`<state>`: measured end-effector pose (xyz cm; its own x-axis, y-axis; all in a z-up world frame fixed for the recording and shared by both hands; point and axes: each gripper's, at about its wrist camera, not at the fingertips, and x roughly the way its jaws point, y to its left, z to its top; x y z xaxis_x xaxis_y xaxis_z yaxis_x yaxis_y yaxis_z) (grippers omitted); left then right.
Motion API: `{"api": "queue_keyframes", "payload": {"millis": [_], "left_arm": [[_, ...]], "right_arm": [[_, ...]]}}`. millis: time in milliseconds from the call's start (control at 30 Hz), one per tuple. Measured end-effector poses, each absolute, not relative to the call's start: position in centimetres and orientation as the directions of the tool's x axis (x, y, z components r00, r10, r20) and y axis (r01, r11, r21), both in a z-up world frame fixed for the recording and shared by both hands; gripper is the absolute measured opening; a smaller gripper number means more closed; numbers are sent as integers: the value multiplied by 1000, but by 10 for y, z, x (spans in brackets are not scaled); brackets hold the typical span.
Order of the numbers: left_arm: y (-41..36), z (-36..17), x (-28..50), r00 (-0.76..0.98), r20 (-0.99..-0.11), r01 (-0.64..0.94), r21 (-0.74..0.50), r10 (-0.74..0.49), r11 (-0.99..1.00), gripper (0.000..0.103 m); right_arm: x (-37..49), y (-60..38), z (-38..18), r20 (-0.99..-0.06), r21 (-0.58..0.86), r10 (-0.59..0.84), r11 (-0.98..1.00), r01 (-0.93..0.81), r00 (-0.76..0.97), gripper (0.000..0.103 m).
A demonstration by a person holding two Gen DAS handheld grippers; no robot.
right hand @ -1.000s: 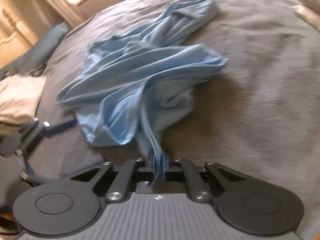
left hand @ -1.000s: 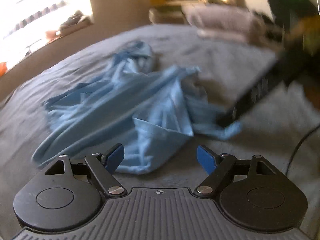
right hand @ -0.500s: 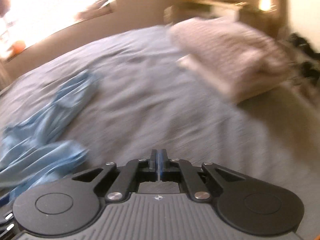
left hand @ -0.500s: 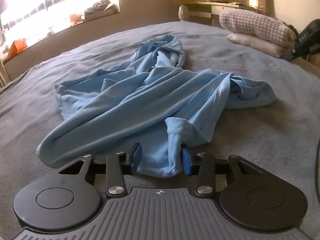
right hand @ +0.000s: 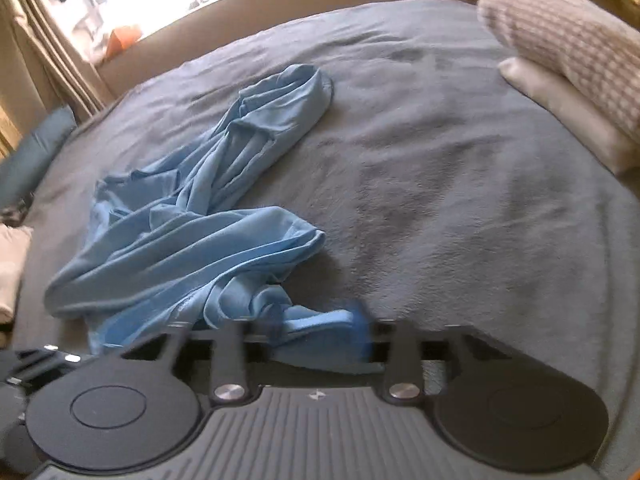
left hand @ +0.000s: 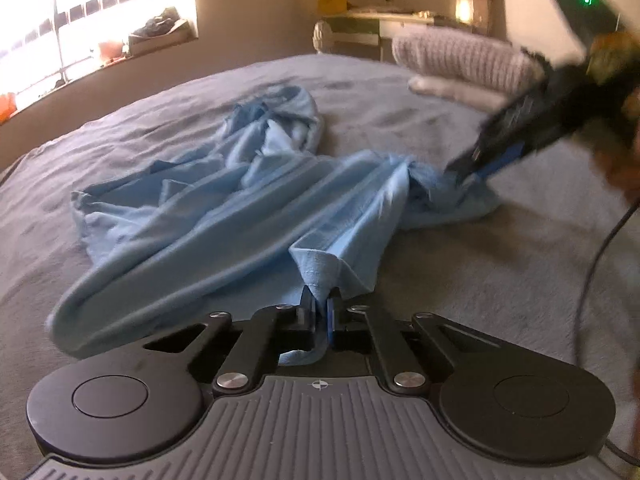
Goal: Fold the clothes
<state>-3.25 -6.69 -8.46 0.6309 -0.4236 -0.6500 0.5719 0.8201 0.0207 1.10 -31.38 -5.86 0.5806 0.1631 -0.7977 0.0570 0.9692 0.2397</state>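
Observation:
A crumpled light blue garment [left hand: 224,216] lies on the grey bedcover [left hand: 460,280]. My left gripper [left hand: 319,312] is shut on a hemmed fold at the garment's near edge. In the left wrist view my right gripper [left hand: 470,166] comes in blurred from the upper right, its tips at the garment's right end. In the right wrist view the garment [right hand: 188,248] stretches away to the left. There my right gripper [right hand: 316,330] stands open, with a bunched end of the cloth lying between its blurred fingers. The left gripper's body [right hand: 28,364] shows at the lower left.
A folded knit blanket on a pale pillow [right hand: 568,60] sits at the bed's right side, also the knit blanket [left hand: 460,60] in the left wrist view. A dark cable [left hand: 592,280] runs along the right. A blue cushion [right hand: 32,152] lies far left. The window sill [left hand: 152,36] holds clutter.
My left gripper went from open to shut on the garment's near fold. My right gripper swung away shut, then returned to the garment's right end and opened around it.

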Motion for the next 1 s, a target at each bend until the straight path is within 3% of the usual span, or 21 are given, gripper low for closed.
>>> {"api": "queue_keyframes", "payload": {"millis": [400, 567, 700, 733, 833, 867, 900, 1000], "left_arm": [[42, -56, -52, 250, -730, 696, -321, -636, 643, 3], [47, -89, -72, 126, -848, 728, -273, -514, 629, 3], [47, -93, -75, 136, -856, 690, -279, -499, 667, 7], [49, -91, -74, 139, -855, 670, -291, -500, 683, 16], [61, -85, -77, 152, -854, 618, -310, -497, 723, 29], [66, -82, -79, 159, -862, 605, -301, -482, 737, 44], [71, -80, -82, 170, -869, 598, -283, -464, 750, 50], [86, -69, -92, 216, -888, 593, -211, -407, 777, 53]], "right_arm": [[14, -317, -73, -822, 235, 165, 970, 60, 546, 64], [17, -315, -74, -826, 227, 159, 972, 60, 541, 65], [16, -314, -73, -829, 214, 151, 975, 57, 538, 66], [15, -314, -73, -830, 210, 148, 976, 55, 538, 66], [14, -317, -70, -829, 205, 141, 977, 60, 541, 67], [14, -319, -69, -827, 211, 143, 975, 66, 543, 67], [15, -321, -68, -825, 224, 149, 972, 73, 545, 67], [20, -329, -67, -821, 264, 168, 959, 102, 546, 67]]}}
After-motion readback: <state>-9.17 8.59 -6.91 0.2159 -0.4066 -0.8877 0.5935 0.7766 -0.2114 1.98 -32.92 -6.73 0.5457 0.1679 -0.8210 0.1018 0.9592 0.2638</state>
